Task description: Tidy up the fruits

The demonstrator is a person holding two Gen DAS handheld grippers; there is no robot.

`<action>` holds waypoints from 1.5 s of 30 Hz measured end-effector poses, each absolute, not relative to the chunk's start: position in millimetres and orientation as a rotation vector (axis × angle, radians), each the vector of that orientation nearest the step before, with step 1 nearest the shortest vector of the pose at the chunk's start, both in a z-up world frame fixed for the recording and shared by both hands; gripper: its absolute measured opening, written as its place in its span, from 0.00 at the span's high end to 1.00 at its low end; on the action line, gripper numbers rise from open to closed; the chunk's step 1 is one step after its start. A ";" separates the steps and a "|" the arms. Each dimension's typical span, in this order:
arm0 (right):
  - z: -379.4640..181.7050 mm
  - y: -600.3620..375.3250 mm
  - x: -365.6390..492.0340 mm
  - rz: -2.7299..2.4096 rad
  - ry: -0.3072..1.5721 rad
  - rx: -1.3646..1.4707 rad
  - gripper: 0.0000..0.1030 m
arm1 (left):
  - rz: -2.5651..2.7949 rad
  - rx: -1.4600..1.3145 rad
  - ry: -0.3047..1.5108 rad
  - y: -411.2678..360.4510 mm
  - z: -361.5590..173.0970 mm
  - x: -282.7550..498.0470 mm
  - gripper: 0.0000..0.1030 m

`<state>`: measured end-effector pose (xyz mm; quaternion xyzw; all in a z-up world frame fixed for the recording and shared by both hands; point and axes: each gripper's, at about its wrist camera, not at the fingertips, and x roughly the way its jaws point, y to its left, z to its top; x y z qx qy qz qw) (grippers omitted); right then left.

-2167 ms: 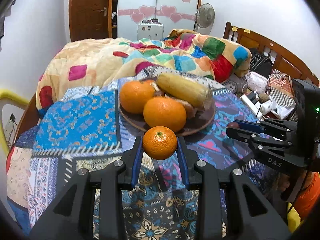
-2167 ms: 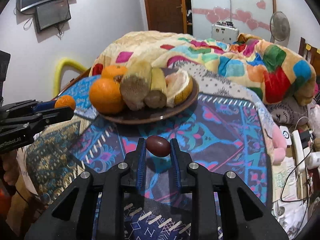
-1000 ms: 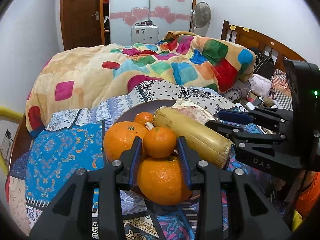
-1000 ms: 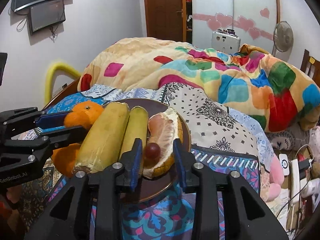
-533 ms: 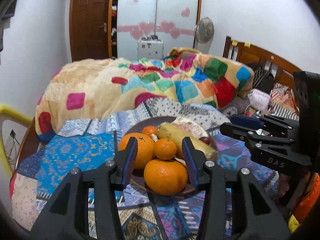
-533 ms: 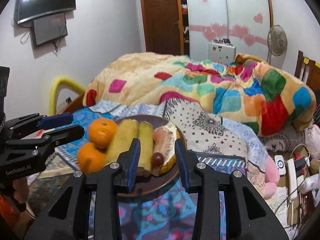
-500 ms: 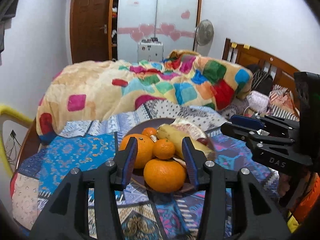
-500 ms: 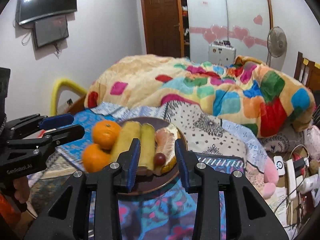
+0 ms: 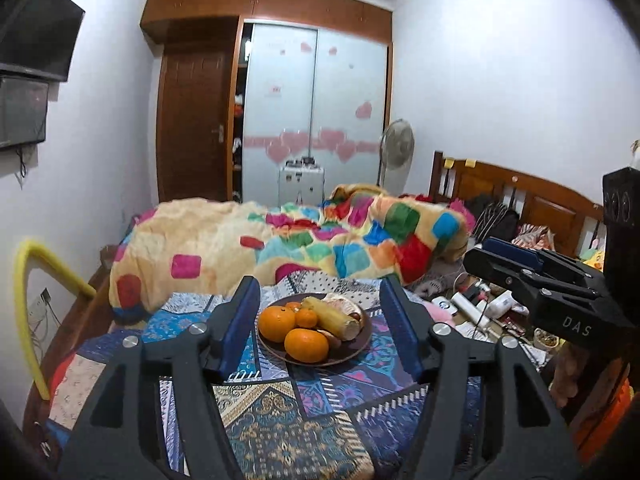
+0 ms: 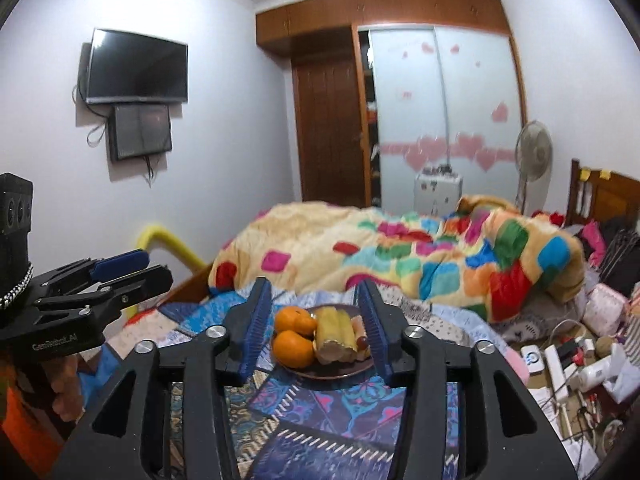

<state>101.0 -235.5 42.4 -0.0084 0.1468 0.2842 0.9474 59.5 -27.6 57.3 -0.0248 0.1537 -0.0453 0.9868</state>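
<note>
From the left wrist view, the left gripper [image 9: 322, 330] stands wide apart with nothing between its blue pads, raised above the patterned bedspread [image 9: 288, 420]. Beyond and between its fingers sits the brown plate [image 9: 362, 350], holding a large orange [image 9: 277, 323] at its left, another orange [image 9: 306, 345] at the near edge, a small mandarin [image 9: 306, 317] between and behind them, and a yellowish banana [image 9: 331, 319] lying toward the right. The right gripper [image 9: 496, 258] reaches in from the right side; whether it is spread or closed cannot be told from here. A colourful patchwork quilt [image 9: 320, 248] is heaped on the far part of the bed. From the right wrist view, the right gripper [image 10: 316, 326] is also spread wide and empty, framing the same plate [image 10: 320, 372], with two oranges [image 10: 292, 348] at left, bananas [image 10: 334, 334] in the middle and a small dark red fruit [image 10: 363, 343] at right. The left gripper [image 10: 132, 268] shows at the left, well apart from the plate.
</note>
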 end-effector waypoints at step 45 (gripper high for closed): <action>39.0 -248.4 12.1 0.455 0.129 0.028 0.00 | 0.001 -0.026 0.165 -36.2 55.7 -28.2 0.01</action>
